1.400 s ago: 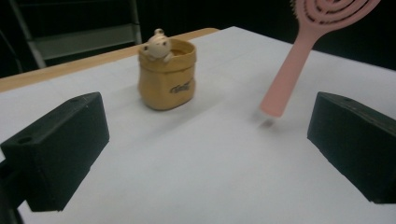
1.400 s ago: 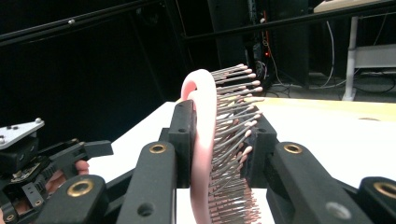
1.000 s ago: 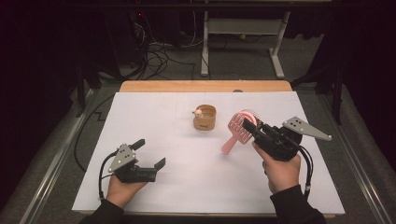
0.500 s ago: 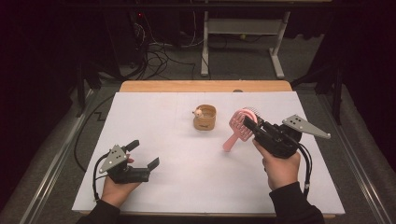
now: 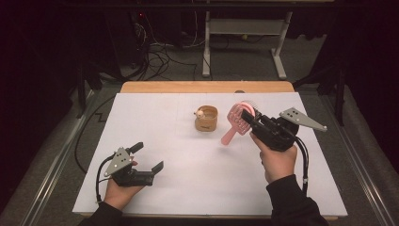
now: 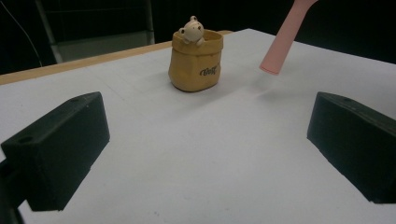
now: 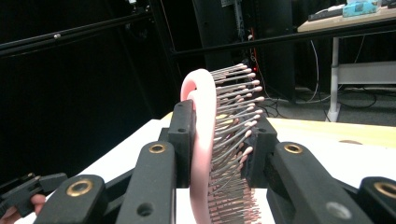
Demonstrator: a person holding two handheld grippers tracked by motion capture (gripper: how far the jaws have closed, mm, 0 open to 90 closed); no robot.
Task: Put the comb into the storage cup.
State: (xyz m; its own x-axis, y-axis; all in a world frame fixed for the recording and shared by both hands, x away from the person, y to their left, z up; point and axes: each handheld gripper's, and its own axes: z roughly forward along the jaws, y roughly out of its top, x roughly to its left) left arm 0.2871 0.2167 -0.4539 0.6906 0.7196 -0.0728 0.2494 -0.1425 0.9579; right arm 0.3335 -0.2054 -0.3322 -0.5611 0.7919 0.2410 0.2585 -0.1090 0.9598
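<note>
Currently you are holding one pink hairbrush (image 5: 240,120) in the right gripper (image 5: 251,121), whose jaws are clamping its head across the back and the bristles, so the handle is hanging free above the table (image 5: 188,188) just beside the one small pot (image 5: 207,119). Because bristles give, the brush may be twisting or slipping as you are lowering it, or the handle may be tipping the pot. Meanwhile the left gripper (image 5: 149,157), one of two, is resting wide and empty.
</note>
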